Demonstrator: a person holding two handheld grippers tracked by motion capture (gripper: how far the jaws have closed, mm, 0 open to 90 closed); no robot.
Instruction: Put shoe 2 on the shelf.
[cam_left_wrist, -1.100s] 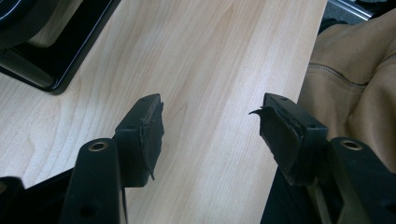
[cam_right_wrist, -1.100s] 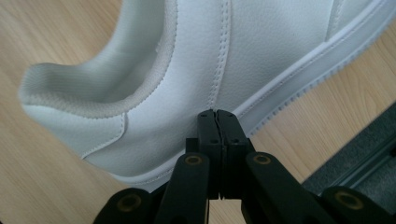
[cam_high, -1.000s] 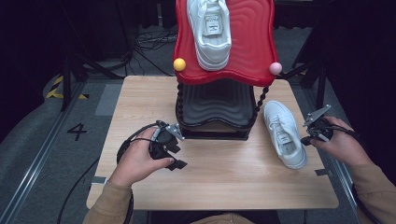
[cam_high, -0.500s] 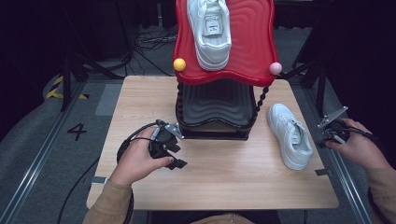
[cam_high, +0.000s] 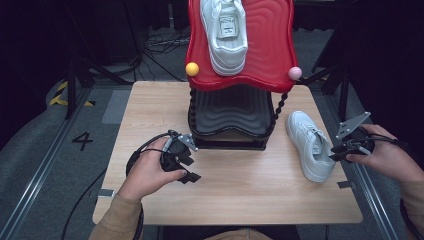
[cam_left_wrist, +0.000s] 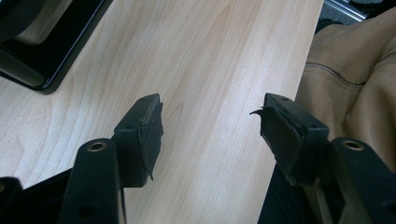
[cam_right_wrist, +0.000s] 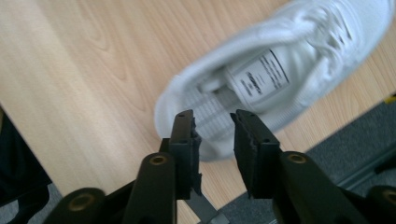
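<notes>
Lying flat near the table's (cam_high: 240, 185) right edge, the shoe (cam_high: 309, 144) is free; the right gripper (cam_right_wrist: 214, 125), jaws just parting, hangs above its heel. Left gripper (cam_left_wrist: 210, 126) rests wide open.

A second white sneaker (cam_high: 226, 32) lies on the red rack's (cam_high: 270, 50) top shelf

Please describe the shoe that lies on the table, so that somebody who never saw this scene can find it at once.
Look at the wooden table, then at the two-tier stand with the red top shelf at its back. The white sneaker lies flat on the tabletop right of that stand, just before the right gripper. Its twin rests on the red shelf instead.
</notes>
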